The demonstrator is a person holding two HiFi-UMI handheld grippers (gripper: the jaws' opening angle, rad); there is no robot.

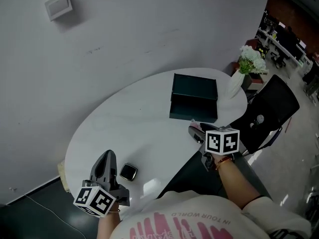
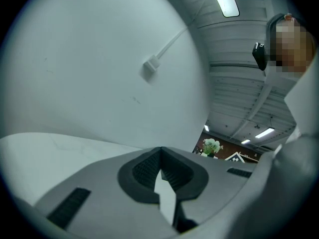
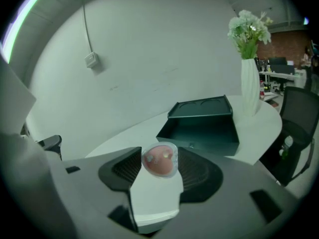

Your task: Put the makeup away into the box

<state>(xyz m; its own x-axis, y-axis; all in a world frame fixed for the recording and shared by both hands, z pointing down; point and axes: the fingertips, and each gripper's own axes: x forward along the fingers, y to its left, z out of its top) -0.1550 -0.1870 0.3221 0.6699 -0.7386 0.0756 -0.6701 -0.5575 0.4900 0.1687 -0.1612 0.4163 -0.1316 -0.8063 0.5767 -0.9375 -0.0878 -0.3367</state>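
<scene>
The dark green box (image 1: 194, 103) lies open on the white round table (image 1: 124, 128), its lid folded back toward the wall. My right gripper (image 1: 195, 131) hovers just in front of the box, shut on a small round pink makeup pot (image 3: 160, 160) in a clear case. In the right gripper view the box (image 3: 202, 124) lies straight beyond the jaws. My left gripper (image 1: 107, 157) is over the table's near left edge, its jaws together with nothing between them (image 2: 160, 153). A small dark square compact (image 1: 128, 172) rests on the table just right of it.
A white vase of pale flowers (image 1: 238, 79) stands at the table's right rim beside the box. A black office chair (image 1: 271, 111) is right of the table. The grey wall runs close behind the table, with a small wall box (image 1: 59, 5).
</scene>
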